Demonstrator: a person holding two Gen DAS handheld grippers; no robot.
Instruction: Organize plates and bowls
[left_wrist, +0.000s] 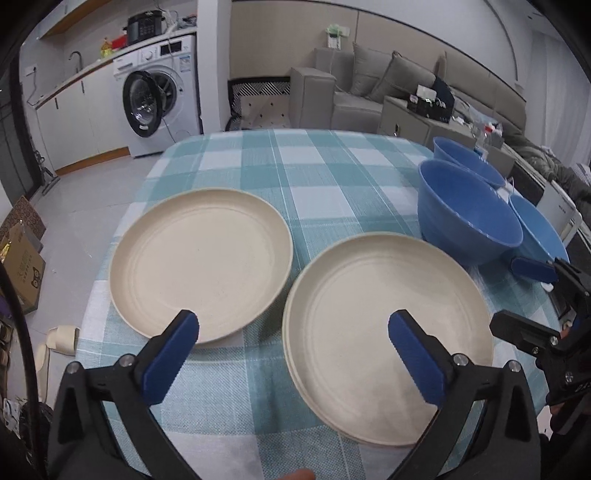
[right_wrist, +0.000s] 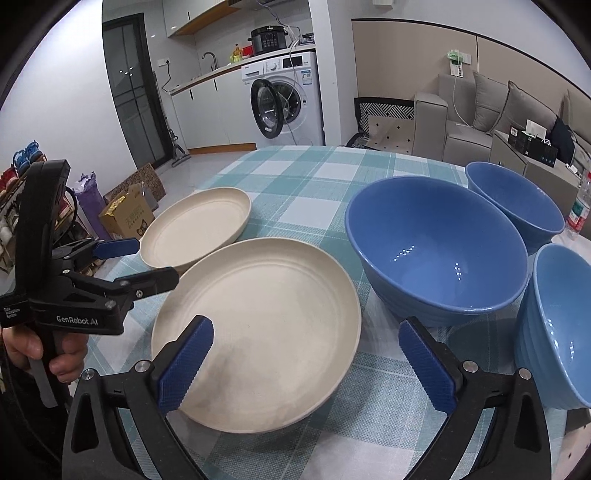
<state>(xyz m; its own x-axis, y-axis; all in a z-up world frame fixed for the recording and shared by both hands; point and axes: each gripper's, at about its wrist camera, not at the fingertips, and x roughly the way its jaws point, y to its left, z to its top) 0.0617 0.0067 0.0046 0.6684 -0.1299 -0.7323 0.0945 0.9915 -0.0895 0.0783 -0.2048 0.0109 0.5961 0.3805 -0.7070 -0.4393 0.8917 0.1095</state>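
Cream plates lie on the checked tablecloth: a single left plate (left_wrist: 201, 266) (right_wrist: 195, 230) and a near stack of plates (left_wrist: 388, 332) (right_wrist: 258, 332). Three blue bowls stand to the right: a big one (left_wrist: 469, 225) (right_wrist: 436, 251), a far one (left_wrist: 467, 160) (right_wrist: 515, 206) and a near-right one (left_wrist: 539, 229) (right_wrist: 557, 328). My left gripper (left_wrist: 293, 336) is open and empty, above the near edges of both plates; it also shows in the right wrist view (right_wrist: 144, 260). My right gripper (right_wrist: 306, 350) is open and empty over the stack's right rim, before the big bowl.
The round table (left_wrist: 295, 162) ends close on the left, with floor, cardboard boxes (left_wrist: 22, 262) and slippers (left_wrist: 62, 338) below. A washing machine (right_wrist: 284, 99) and sofa (right_wrist: 480, 118) stand behind. A plastic bottle (right_wrist: 580, 210) is at the far right.
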